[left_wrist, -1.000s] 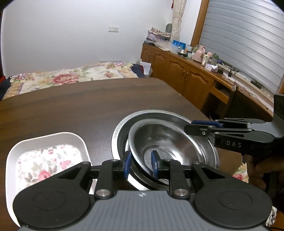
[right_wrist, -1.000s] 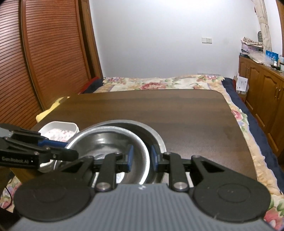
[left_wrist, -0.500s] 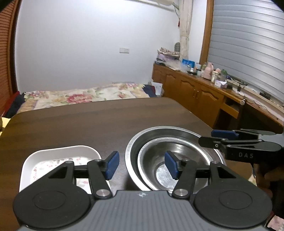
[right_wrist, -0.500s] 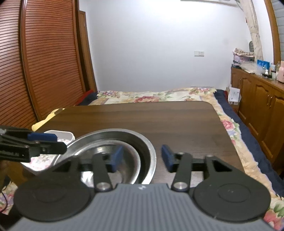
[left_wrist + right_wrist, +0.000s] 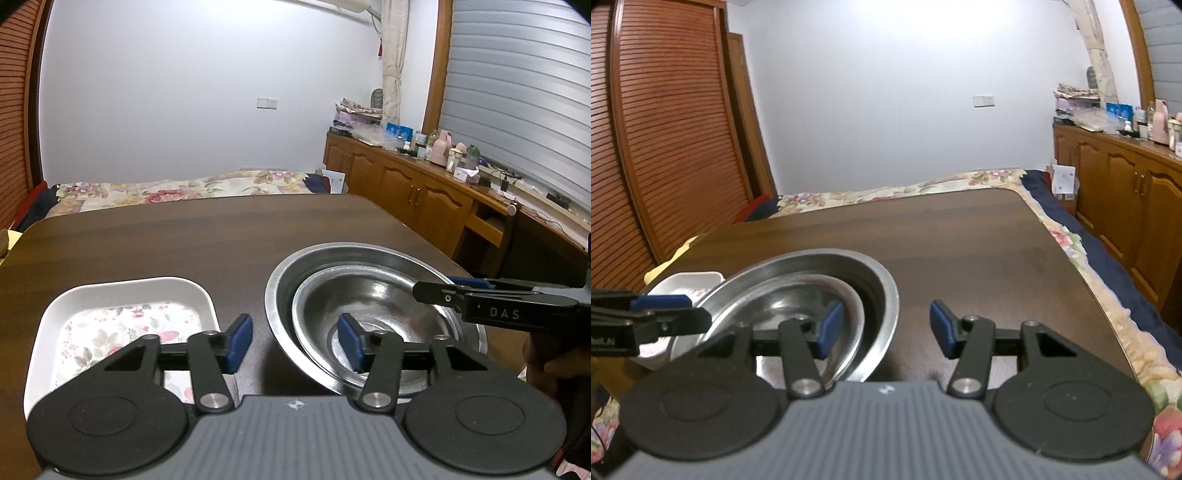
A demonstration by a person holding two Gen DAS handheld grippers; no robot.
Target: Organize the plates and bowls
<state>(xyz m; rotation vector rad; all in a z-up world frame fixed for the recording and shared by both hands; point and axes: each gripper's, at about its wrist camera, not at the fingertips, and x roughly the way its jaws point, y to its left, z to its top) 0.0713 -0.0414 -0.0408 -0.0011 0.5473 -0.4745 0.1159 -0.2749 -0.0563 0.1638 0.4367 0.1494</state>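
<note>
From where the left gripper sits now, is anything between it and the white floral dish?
Nothing visible. The left gripper is open, and only bare table separates it from the white floral dish. The nested steel bowls sit off to its other side.

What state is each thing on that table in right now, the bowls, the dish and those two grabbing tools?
Small steel bowl: upright, nested inside the larger one, empty.
Large steel bowl: upright on the table, holding the small bowl.
White floral dish: flat on the table beside the bowls, empty.
Left gripper: fingers open, just been closing a little, gripping nothing.
Right gripper: fingers open, just been opening, gripping nothing.
</note>
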